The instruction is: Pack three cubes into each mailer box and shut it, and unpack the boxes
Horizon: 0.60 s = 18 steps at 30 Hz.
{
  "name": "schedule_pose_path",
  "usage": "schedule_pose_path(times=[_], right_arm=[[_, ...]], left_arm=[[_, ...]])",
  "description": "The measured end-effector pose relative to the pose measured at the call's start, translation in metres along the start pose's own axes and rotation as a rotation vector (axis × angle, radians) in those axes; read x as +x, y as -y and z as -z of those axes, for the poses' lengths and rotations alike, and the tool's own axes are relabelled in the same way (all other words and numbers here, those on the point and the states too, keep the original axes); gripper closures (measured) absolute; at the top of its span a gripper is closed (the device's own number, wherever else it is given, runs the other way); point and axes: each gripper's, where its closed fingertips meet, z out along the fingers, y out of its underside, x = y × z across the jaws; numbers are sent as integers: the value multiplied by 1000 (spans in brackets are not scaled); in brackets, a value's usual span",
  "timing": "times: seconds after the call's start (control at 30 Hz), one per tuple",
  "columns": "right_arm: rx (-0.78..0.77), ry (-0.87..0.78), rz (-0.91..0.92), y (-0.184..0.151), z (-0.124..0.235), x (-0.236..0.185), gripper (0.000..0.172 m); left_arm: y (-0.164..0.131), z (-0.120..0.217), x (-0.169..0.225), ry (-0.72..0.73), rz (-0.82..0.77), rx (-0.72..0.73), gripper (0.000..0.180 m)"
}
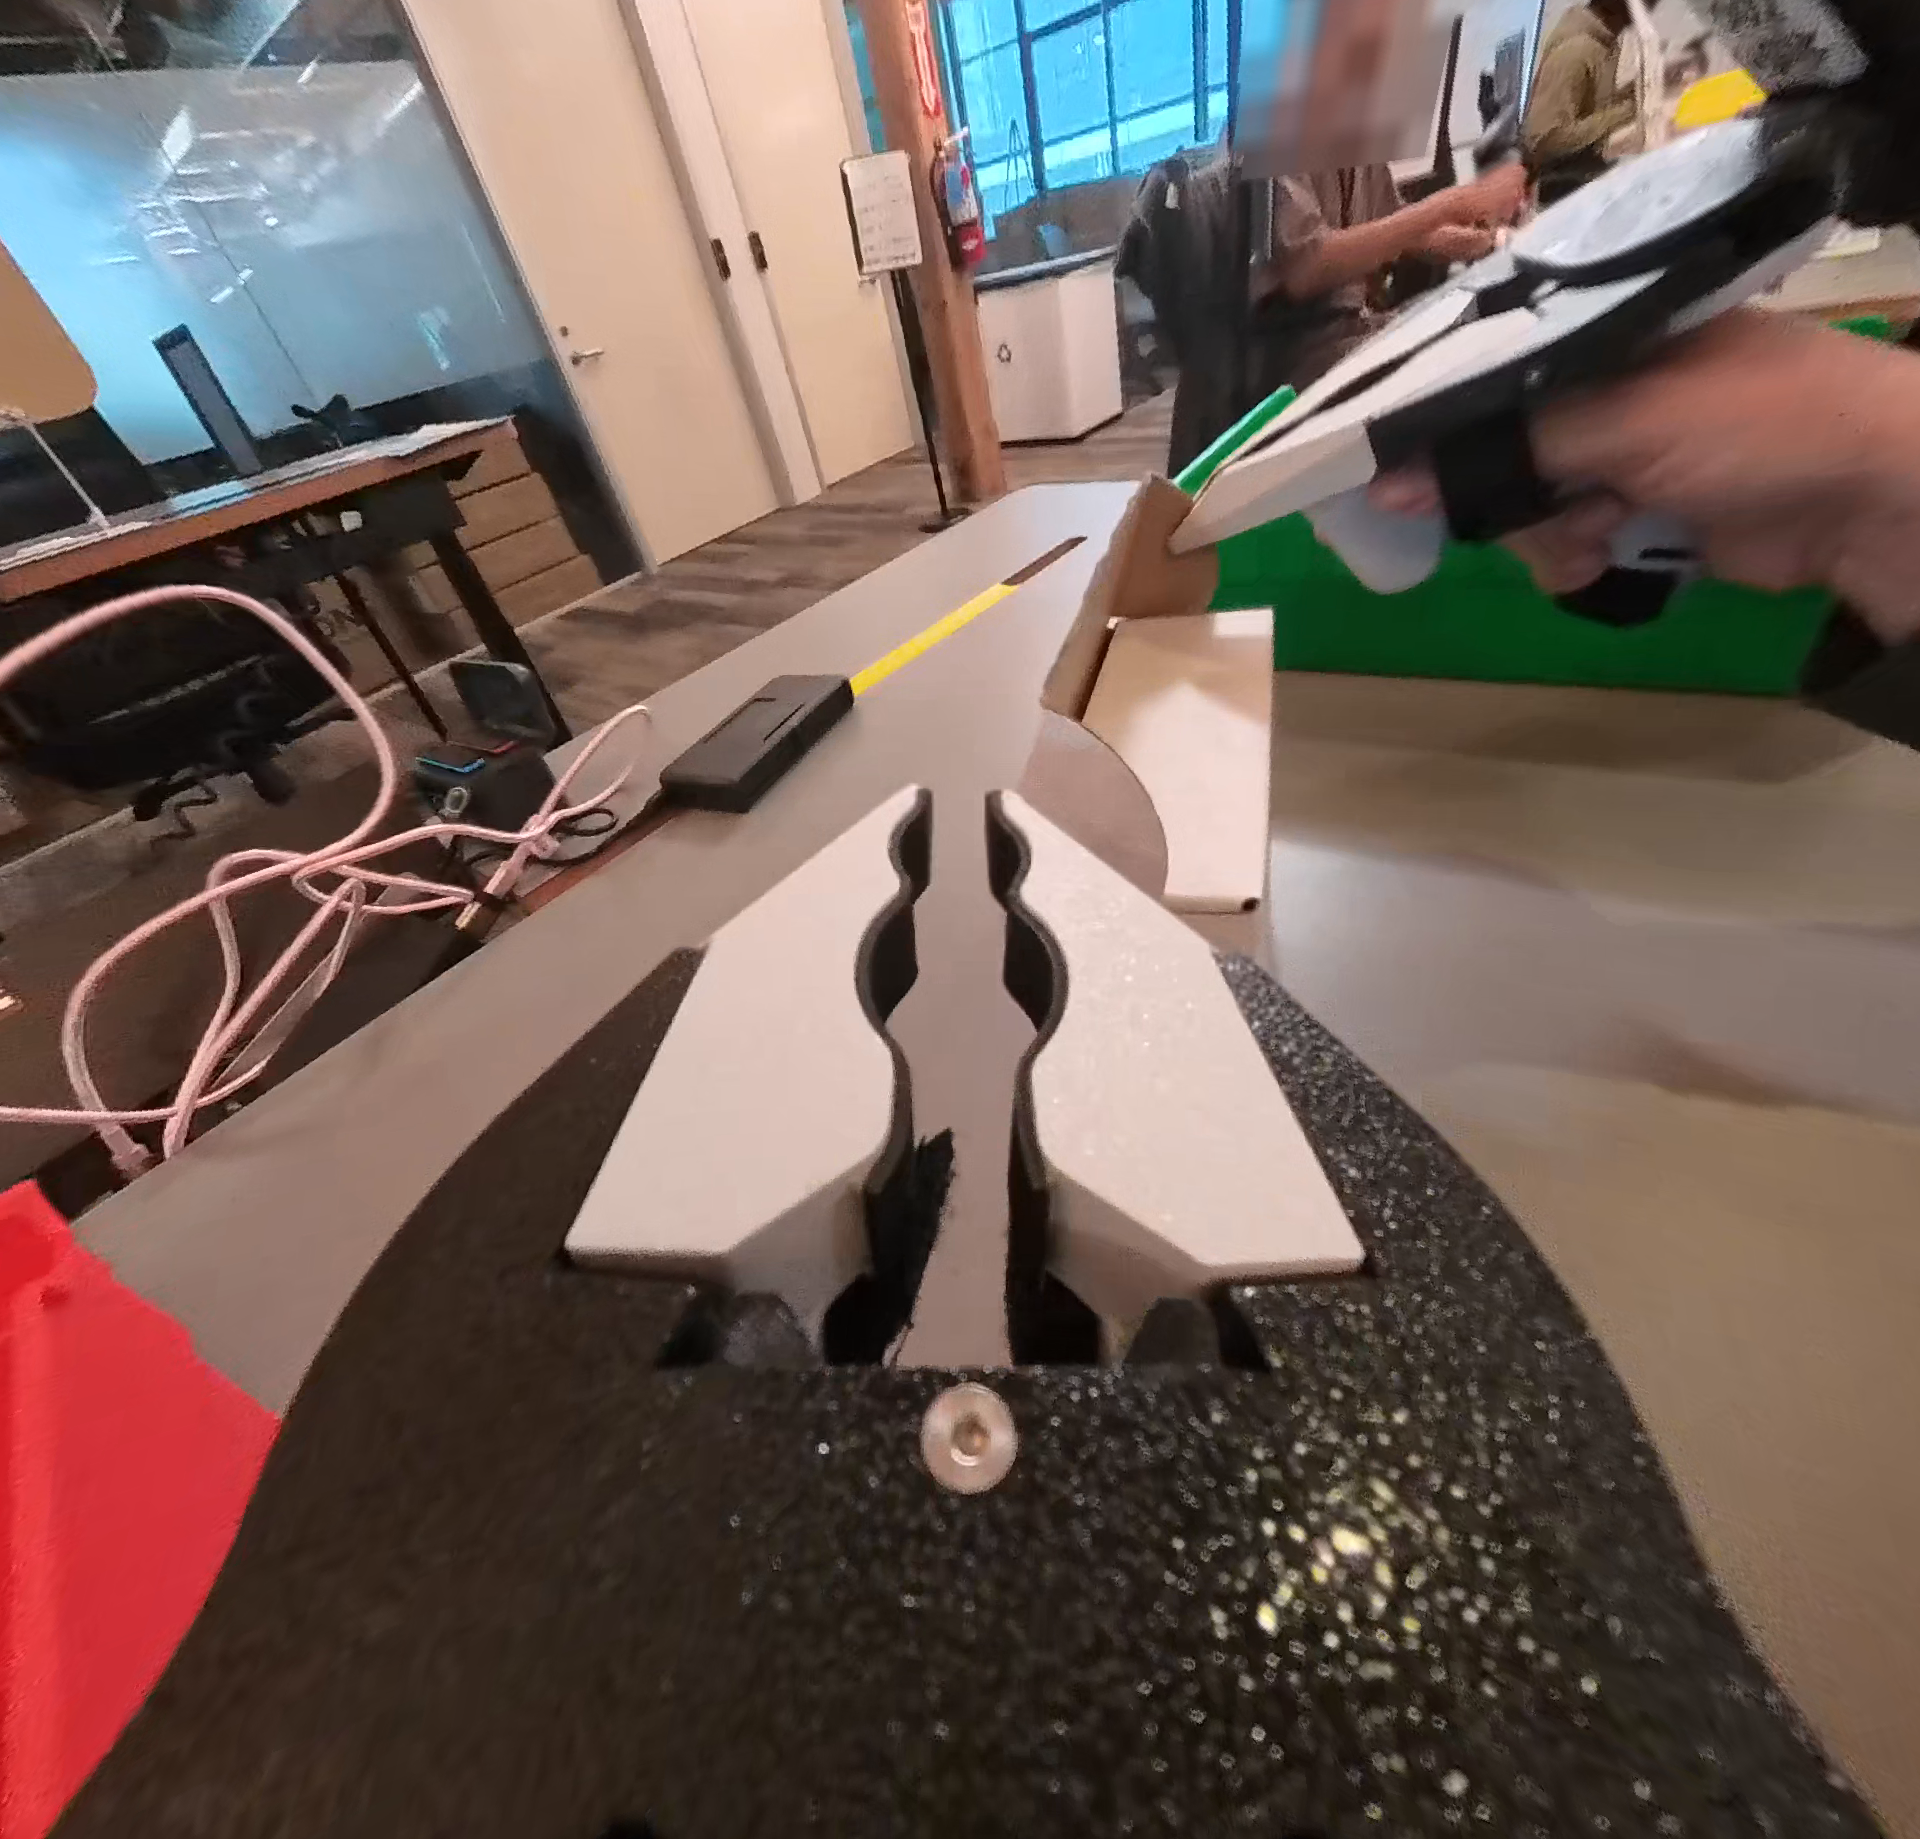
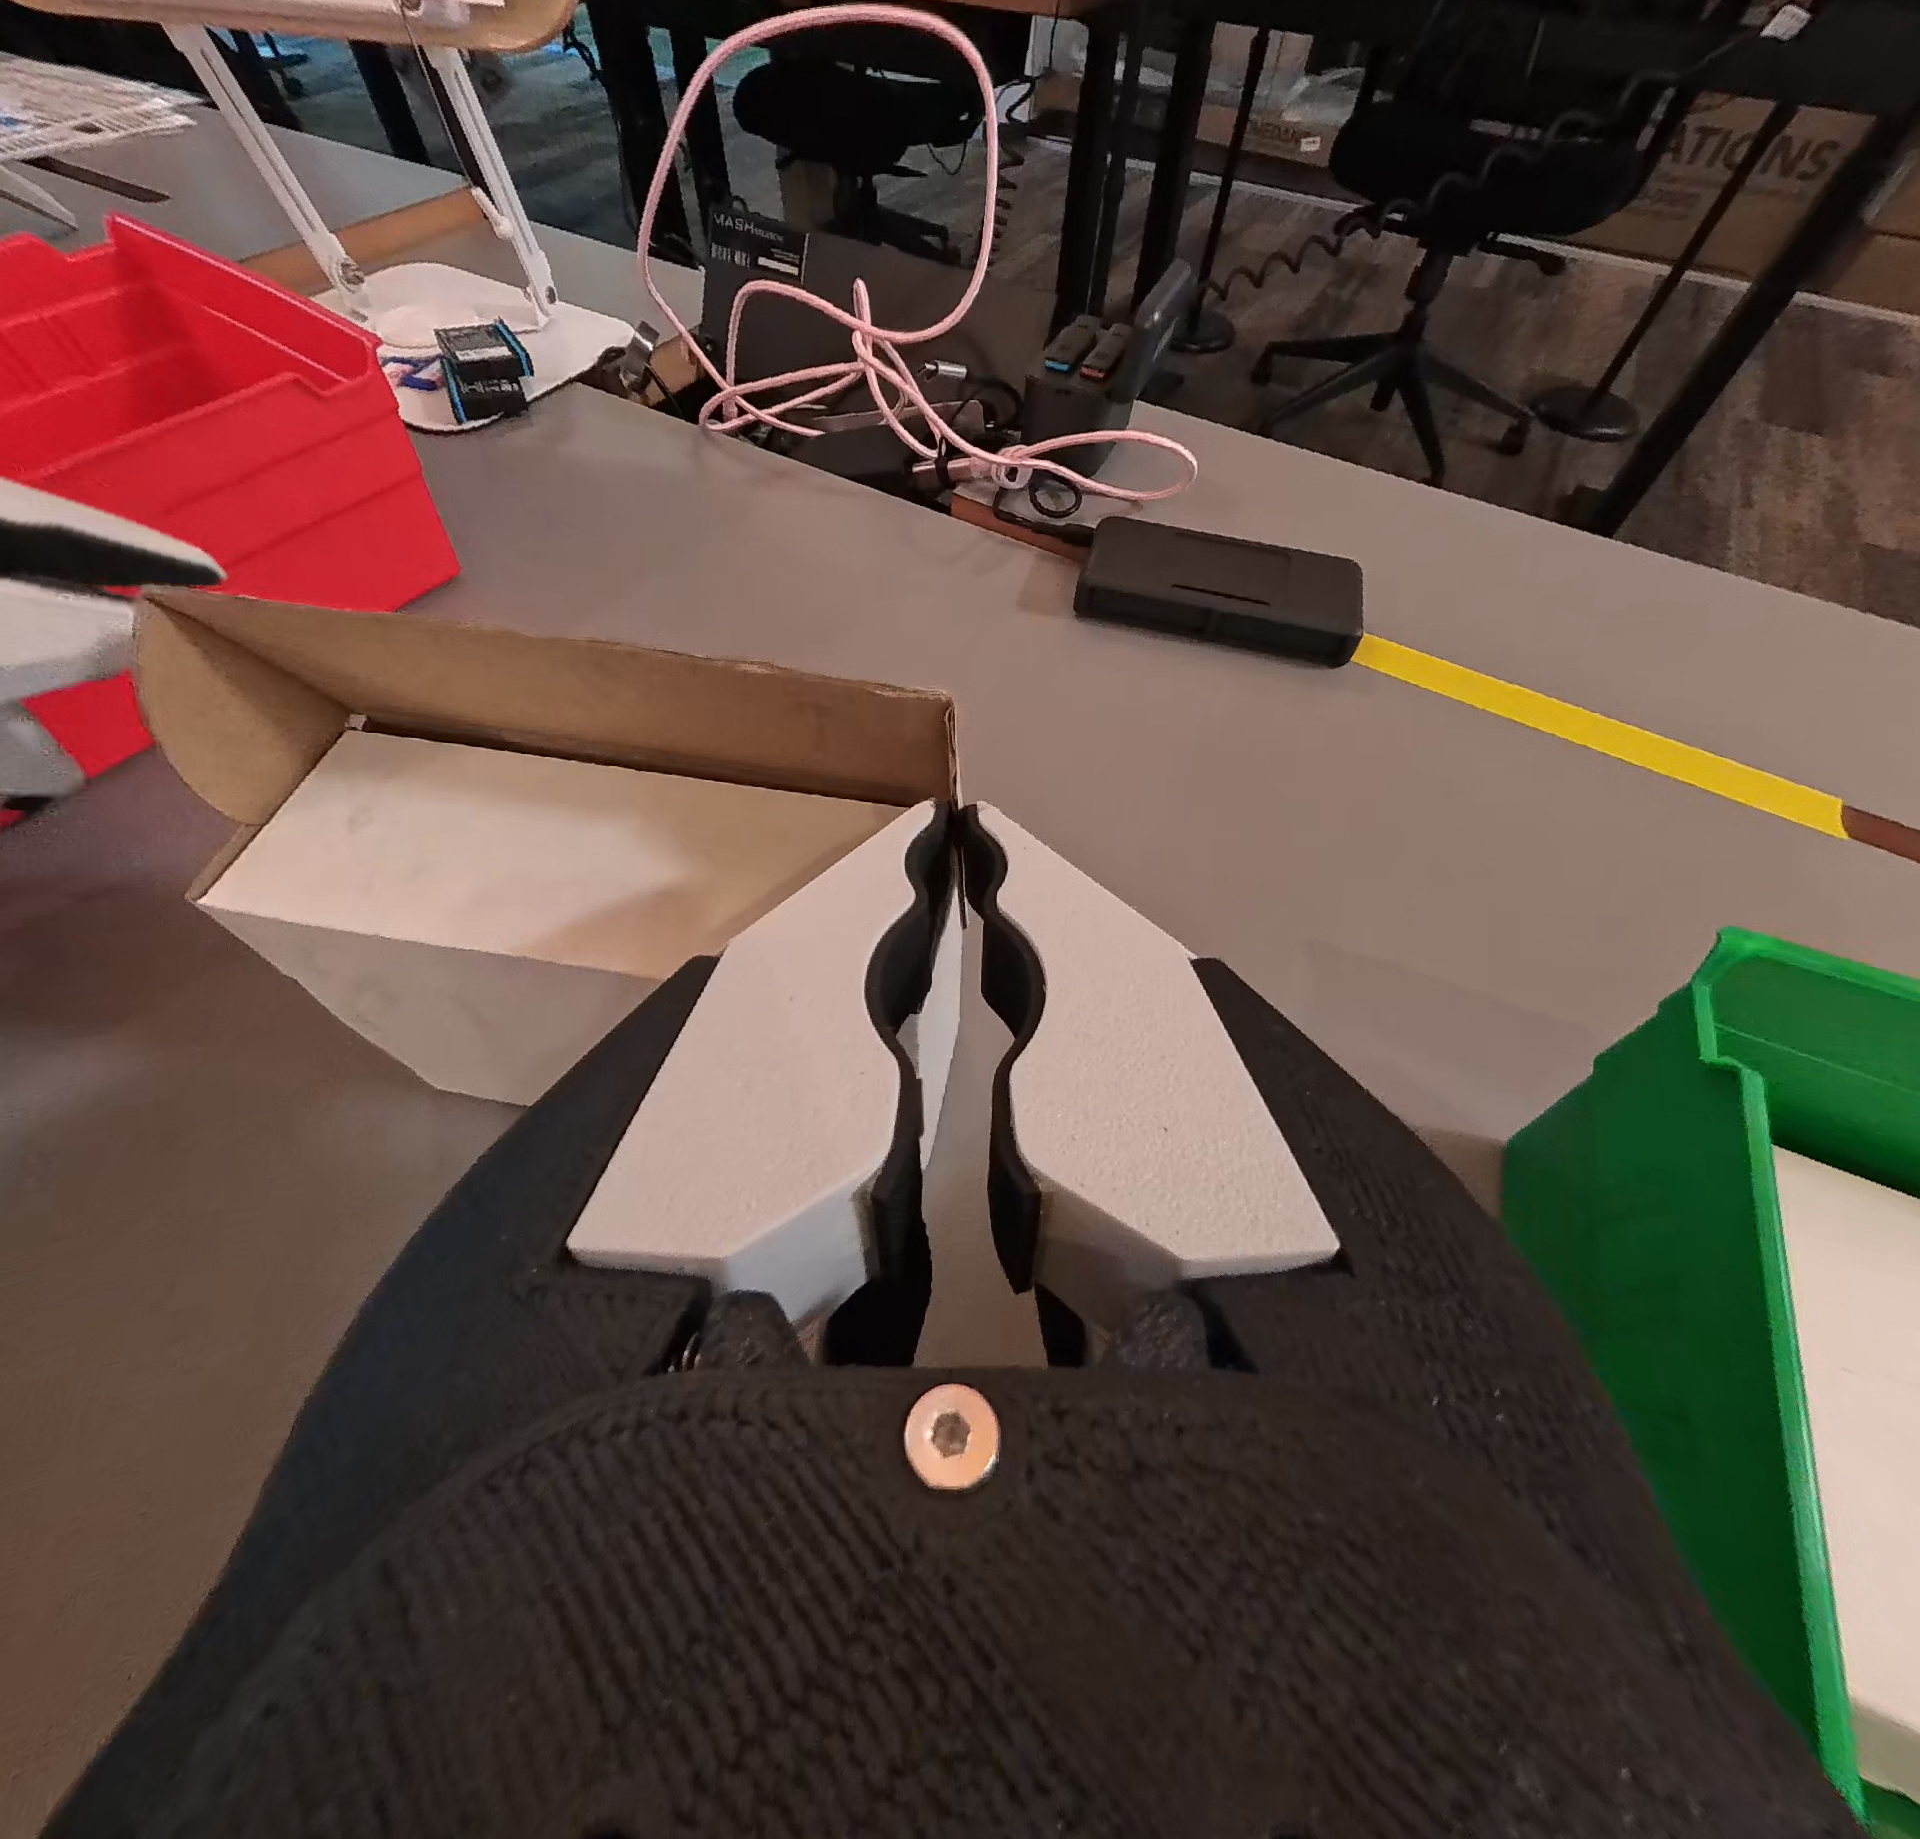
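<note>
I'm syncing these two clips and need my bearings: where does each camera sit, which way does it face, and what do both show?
Left wrist view: sits on the left gripper, looking along the grey table into the office; its fingers stand slightly apart on nothing, and the person's hand with the right gripper shows at right.
Right wrist view: sits on the right gripper, looking down across the table; its pads pinch the box flap; the left gripper's tip shows at the left edge.
Shared: mailer box, black case, yellow tape, pink cable.
</note>
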Motion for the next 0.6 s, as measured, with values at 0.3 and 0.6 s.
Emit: schedule_pose_path(times=[0.3, 0.6], right_arm=[[-73, 53, -148, 1, -2, -1, 171], [-204, 80, -264, 3, -7, 1, 167]], left_arm=[[-3, -7, 13, -25, -9, -16, 180], [-2, -9, 18, -19, -32, -15, 180]])
